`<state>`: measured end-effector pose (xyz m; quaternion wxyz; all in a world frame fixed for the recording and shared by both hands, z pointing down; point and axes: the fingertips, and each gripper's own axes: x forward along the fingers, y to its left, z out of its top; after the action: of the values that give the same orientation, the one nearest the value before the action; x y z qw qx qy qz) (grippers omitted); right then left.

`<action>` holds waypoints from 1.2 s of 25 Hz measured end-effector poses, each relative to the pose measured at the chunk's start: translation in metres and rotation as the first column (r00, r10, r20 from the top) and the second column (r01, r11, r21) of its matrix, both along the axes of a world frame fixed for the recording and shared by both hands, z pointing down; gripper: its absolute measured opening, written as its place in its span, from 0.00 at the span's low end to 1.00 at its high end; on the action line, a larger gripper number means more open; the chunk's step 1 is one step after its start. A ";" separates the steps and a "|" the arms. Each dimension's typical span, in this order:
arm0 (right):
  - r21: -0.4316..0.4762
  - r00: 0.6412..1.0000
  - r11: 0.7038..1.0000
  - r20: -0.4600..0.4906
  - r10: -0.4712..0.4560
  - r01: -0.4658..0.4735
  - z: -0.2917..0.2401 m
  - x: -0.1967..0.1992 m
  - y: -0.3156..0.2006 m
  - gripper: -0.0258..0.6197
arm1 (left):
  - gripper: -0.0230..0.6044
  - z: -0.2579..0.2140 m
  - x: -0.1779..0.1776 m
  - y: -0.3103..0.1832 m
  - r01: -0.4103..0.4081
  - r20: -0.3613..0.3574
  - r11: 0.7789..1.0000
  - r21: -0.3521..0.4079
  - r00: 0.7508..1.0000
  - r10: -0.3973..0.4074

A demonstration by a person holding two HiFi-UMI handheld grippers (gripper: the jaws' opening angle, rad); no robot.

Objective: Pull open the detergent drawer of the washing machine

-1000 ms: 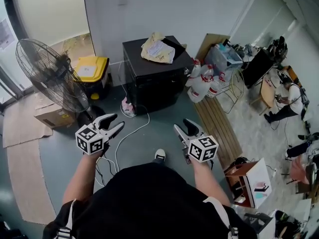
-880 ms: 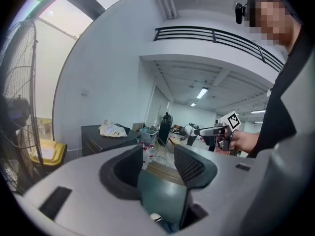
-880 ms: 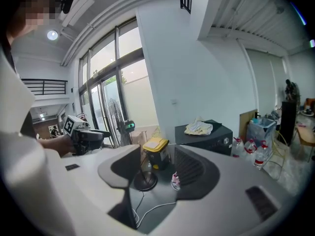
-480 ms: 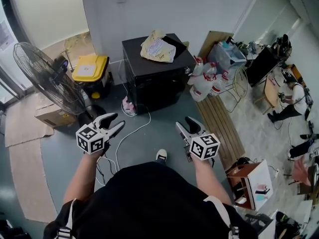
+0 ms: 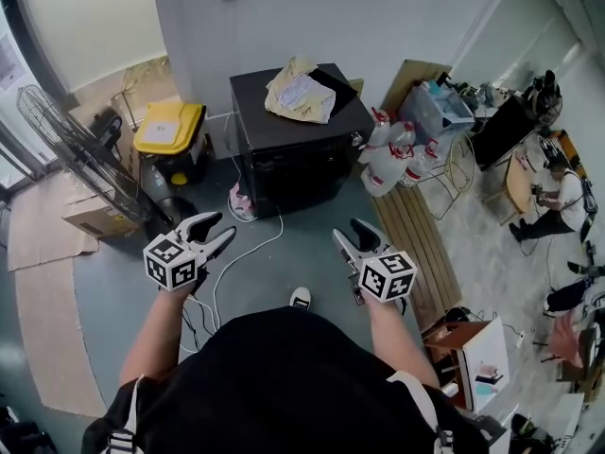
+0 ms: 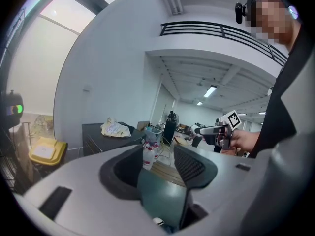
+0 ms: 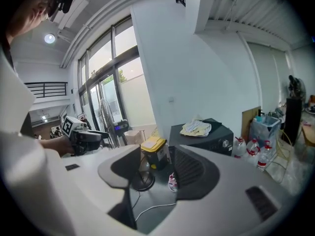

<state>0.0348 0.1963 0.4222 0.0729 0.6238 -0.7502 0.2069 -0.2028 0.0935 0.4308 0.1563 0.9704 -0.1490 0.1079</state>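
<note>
The black washing machine point(image 5: 293, 154) stands against the wall with a crumpled cloth point(image 5: 298, 91) on top, and its detergent drawer is too small to make out, presumably on the front. Well short of it, the left gripper point(image 5: 216, 230) and right gripper point(image 5: 350, 235) are held over the floor, each with its 2 jaws apart and nothing between them. A yellow-lidded bin point(image 5: 170, 129) stands left of the machine.

head view is looking steeply down from overhead at the floor point(image 5: 317, 249), while both gripper views are looking low and forward along their jaws, all three sharing the far-off black washing machine point(image 5: 293, 145).
</note>
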 end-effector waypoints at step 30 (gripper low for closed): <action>0.001 0.993 0.994 0.029 -0.111 0.111 0.006 0.100 -0.099 0.38 | 0.36 -0.001 0.095 -0.075 0.095 0.020 0.995 0.022 0.995 -0.096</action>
<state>0.1351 0.0969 0.4285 0.0733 0.5780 -0.7847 0.2118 -0.1081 0.0190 0.4296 0.1495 0.9626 -0.1981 0.1090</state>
